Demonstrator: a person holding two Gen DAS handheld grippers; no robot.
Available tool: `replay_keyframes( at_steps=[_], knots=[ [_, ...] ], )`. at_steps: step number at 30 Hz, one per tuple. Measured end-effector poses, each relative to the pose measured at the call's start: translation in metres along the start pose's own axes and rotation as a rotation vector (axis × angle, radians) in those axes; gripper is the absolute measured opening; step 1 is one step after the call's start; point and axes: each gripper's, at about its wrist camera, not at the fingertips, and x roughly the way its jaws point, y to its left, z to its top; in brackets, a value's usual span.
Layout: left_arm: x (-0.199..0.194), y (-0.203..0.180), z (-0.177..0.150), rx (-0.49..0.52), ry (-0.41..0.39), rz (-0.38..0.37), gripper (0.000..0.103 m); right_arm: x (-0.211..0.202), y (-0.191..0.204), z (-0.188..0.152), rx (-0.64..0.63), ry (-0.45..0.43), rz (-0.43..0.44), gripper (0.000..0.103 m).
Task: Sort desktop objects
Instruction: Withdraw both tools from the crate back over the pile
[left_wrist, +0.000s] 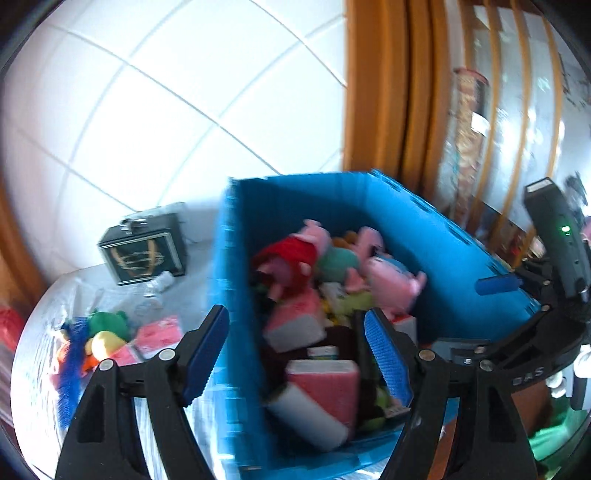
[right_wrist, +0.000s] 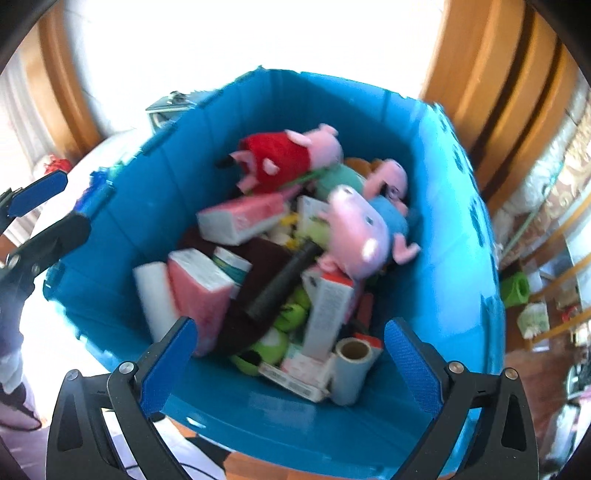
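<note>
Your right gripper (right_wrist: 290, 363) hangs wide and empty over the blue bin (right_wrist: 122, 221); your left gripper (left_wrist: 295, 356) is parted, holding nothing. Drop-off looks finished. Next, reach for the toys (left_wrist: 105, 334) left on the table (left_wrist: 201, 249).

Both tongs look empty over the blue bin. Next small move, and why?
Probably swing the left tongs towards the loose pile on the white table: the yellow plush toy and pink tissue pack are still unsorted there. Both tongs are open and hold nothing, the right tongs above the already crowded blue plastic bin.
</note>
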Motion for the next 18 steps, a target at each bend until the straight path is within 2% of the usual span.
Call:
replay_keyframes(
  at_steps=[10, 15, 18],
  knots=[
    [-0.017, 0.12, -0.023, -0.122, -0.042, 0.121, 0.076, -0.009, 0.087, 0.049, -0.084, -0.127, 0.088, 0.103],
    [-0.018, 0.194, -0.041, -0.162, -0.038, 0.168, 0.076, 0.002, 0.144, 0.072, -0.111, -0.149, 0.103, 0.103],
    [-0.016, 0.241, -0.056, -0.166, -0.025, 0.193, 0.076, 0.007, 0.181, 0.083, -0.124, -0.174, 0.083, 0.103]
  ],
)
